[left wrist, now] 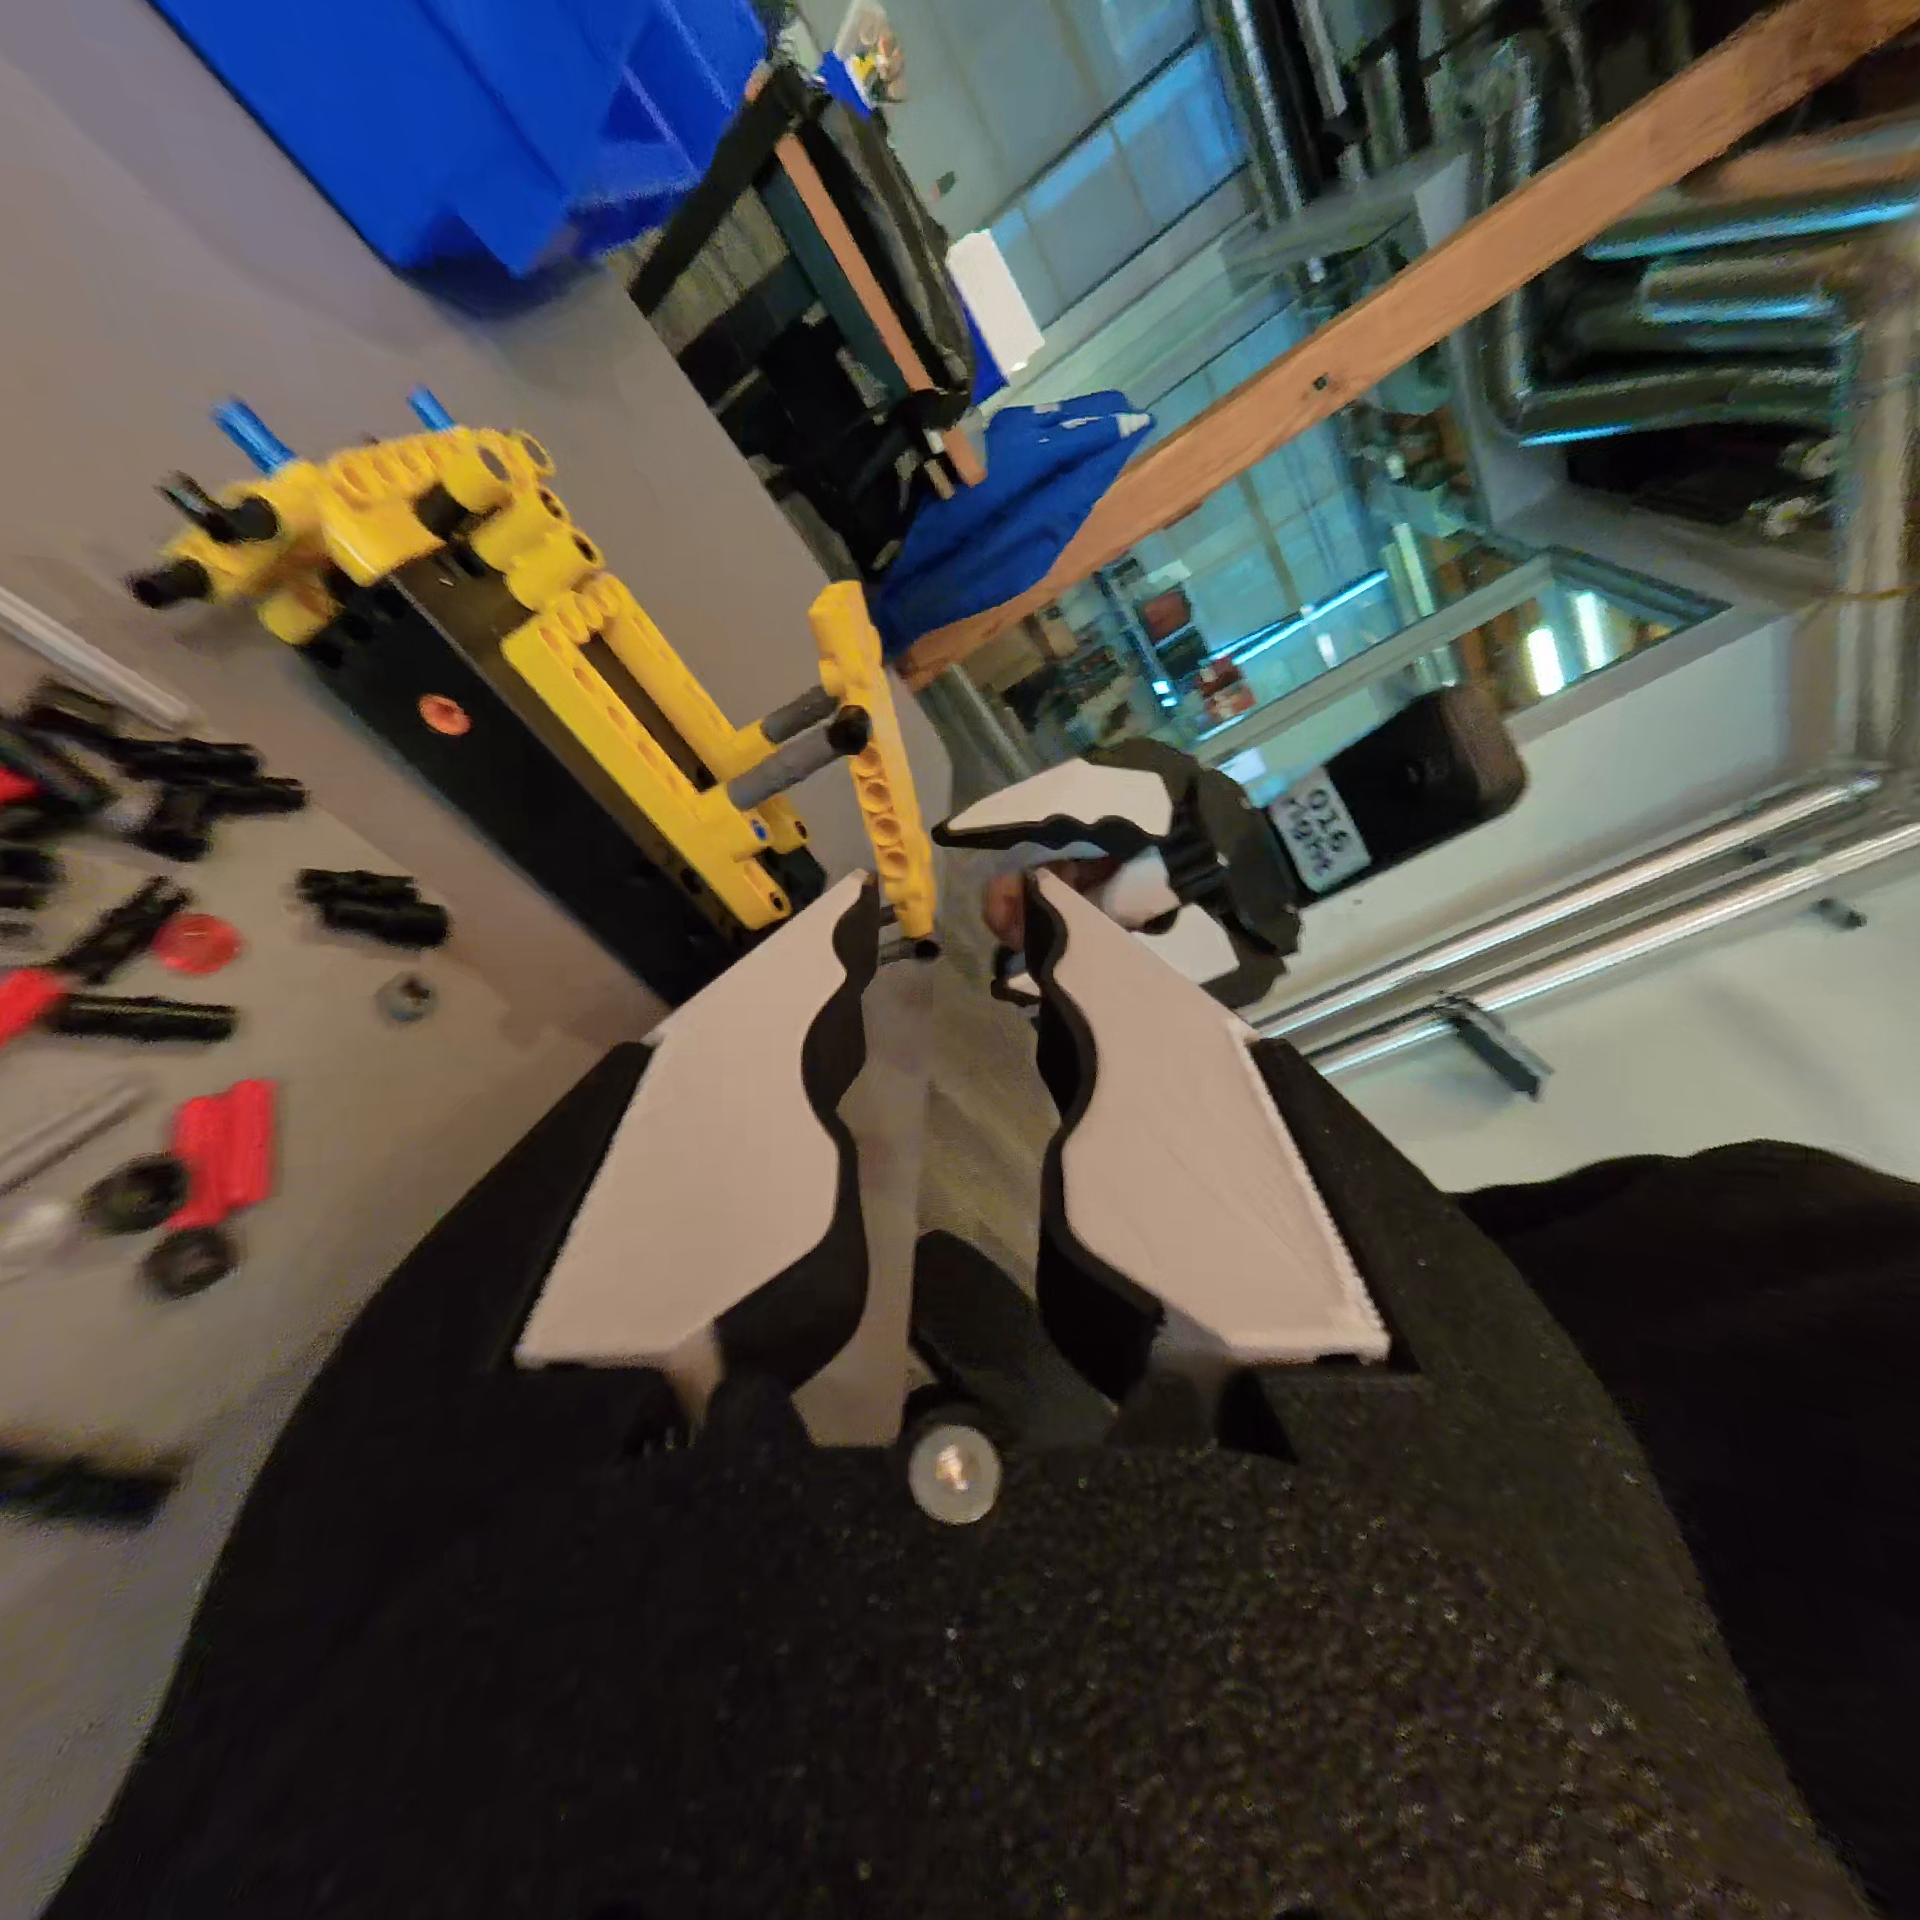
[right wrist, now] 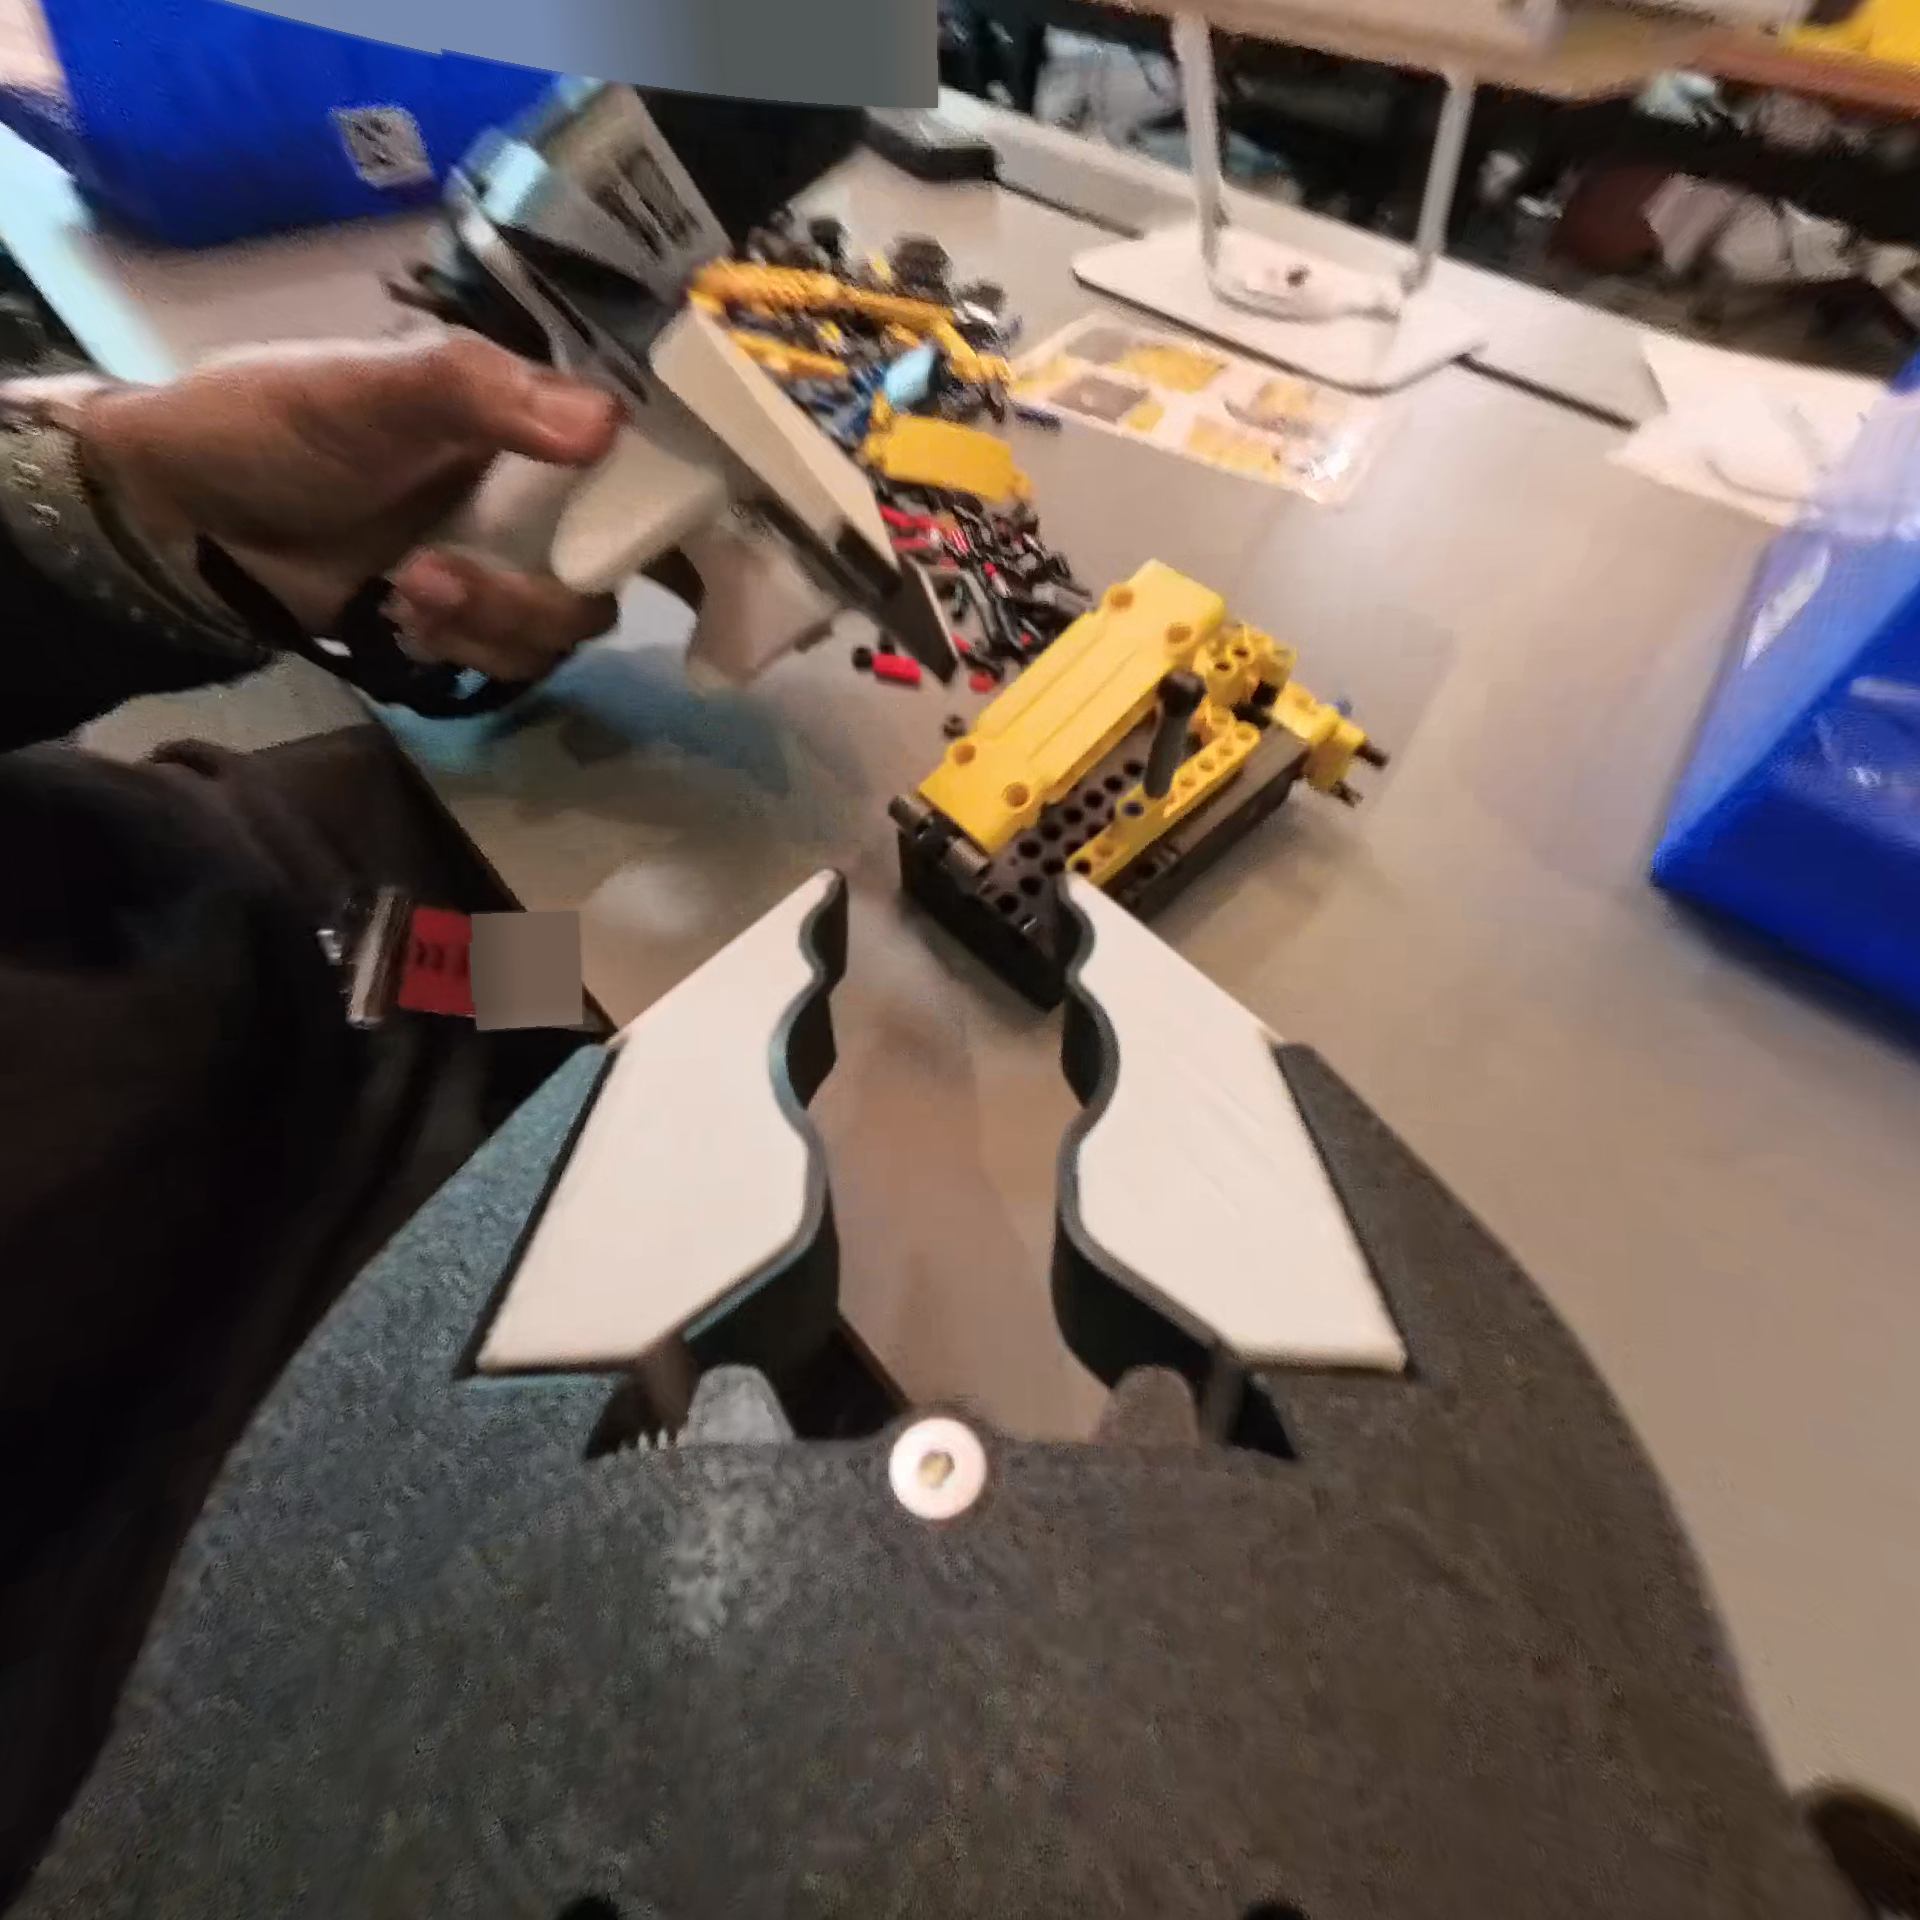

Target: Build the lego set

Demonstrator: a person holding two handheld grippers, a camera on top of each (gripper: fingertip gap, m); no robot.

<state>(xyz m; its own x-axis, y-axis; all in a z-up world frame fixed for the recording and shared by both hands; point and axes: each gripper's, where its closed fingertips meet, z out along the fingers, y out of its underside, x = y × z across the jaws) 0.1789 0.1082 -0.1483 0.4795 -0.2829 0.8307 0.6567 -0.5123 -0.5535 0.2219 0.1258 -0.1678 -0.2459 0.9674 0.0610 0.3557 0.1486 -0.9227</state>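
Left tool (left wrist: 945, 894), fingers apart and holding nothing, is tilted sideways just beside a yellow and black brick model (left wrist: 582, 675) on the grey worktop (left wrist: 312, 343). Loose black and red pieces (left wrist: 156, 935) lie nearby. Right tool (right wrist: 951, 914), also parted and empty, hovers near the same model (right wrist: 1112, 769).

Both grippers are sitting open and empty: left gripper (left wrist: 948, 914) is rolled sideways, right gripper (right wrist: 956, 914) is pointing downward, with a hand (right wrist: 343, 488) gripping the left one's handle.
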